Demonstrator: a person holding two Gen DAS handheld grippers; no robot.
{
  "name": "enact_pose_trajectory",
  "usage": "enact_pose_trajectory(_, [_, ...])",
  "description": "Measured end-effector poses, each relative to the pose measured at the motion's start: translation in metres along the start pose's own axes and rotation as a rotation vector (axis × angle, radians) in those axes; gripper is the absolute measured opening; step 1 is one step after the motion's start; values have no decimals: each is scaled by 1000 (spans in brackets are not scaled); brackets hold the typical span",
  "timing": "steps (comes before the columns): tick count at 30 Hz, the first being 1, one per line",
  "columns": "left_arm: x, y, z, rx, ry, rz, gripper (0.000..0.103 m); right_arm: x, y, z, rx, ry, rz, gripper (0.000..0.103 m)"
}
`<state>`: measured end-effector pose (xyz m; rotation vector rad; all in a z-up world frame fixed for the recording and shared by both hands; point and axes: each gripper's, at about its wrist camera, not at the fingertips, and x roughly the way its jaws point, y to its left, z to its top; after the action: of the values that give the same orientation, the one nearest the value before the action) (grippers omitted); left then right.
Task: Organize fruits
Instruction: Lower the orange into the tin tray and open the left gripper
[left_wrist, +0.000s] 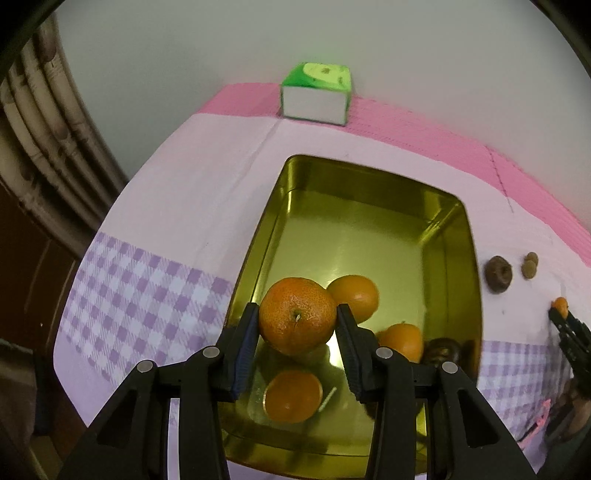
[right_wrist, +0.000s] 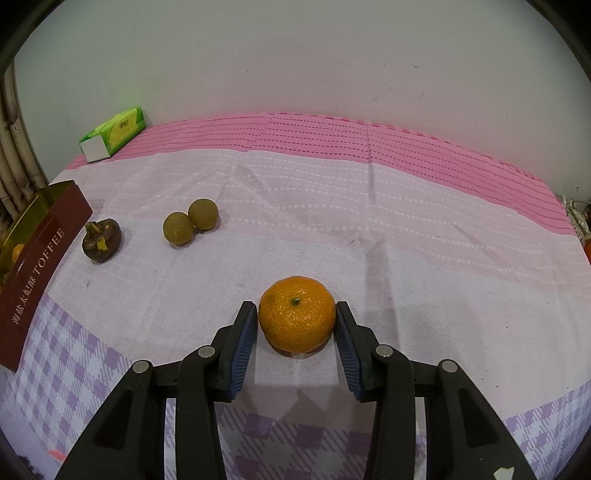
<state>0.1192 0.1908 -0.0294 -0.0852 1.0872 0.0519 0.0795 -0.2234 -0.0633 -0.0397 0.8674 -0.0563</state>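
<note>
Tangerine (right_wrist: 297, 314) sits between right gripper (right_wrist: 295, 321) fingers, on tablecloth (right_wrist: 406, 258).

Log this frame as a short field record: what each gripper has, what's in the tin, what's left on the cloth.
left gripper: shut on a tangerine, held above the tin
right gripper: around a second tangerine that rests on the cloth; grip not certain
tin contents: at least one tangerine; gold walls mirror it, count unclear
loose on cloth: mangosteen, two longans
far edge: green tissue pack
</note>
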Motion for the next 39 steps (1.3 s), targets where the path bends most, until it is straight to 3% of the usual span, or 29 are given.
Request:
enact_pose_trajectory(28, [27,-6,-10,54,77,18,43,2,-1,1,-2,2,-8,42])
enact_pose_trajectory(39, [18,-5,-7,56,50,8,51,5,-1,1,-5,3,-15,44])
